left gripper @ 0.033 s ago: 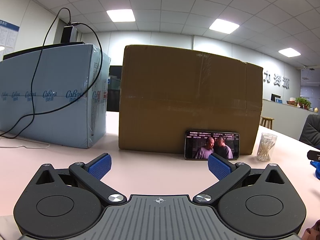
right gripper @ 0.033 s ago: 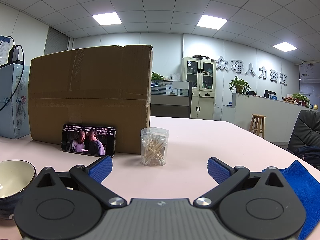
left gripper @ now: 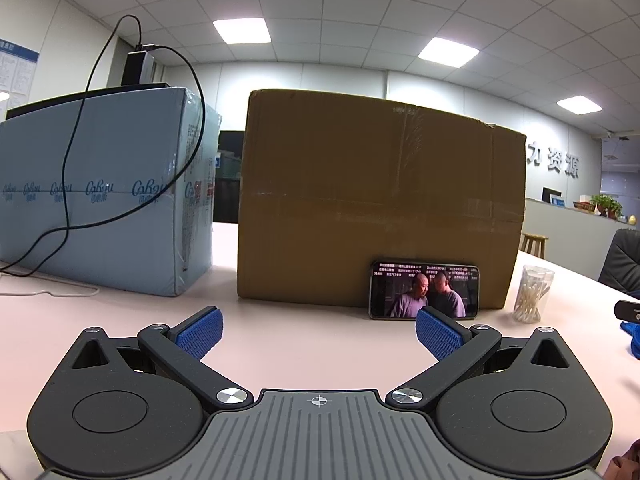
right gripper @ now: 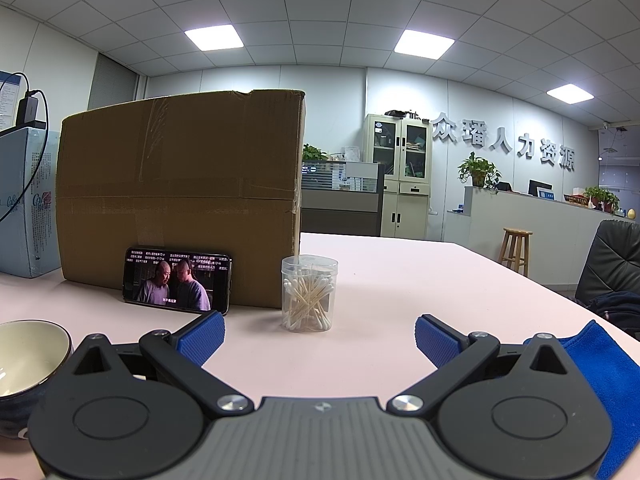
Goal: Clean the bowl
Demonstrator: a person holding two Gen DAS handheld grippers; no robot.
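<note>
A bowl (right gripper: 28, 360), dark blue outside and cream inside, stands on the pink table (right gripper: 380, 280) at the lower left of the right wrist view, partly hidden behind the gripper body. A blue cloth (right gripper: 600, 380) lies on the table at the lower right. My right gripper (right gripper: 319, 326) is open between them, with nothing between its blue pads (right gripper: 200, 340). My left gripper (left gripper: 318, 324) is open too, over bare table, facing the cardboard box. The bowl does not show in the left wrist view; a sliver of the cloth (left gripper: 630, 340) shows at its right edge.
A big cardboard box (right gripper: 180, 200) stands ahead with a phone (right gripper: 178, 280) leaning on it, playing video. A clear jar of cotton swabs (right gripper: 308, 294) is beside the phone. A light blue wrapped box (left gripper: 100, 200) with a black cable (left gripper: 72, 184) stands at left.
</note>
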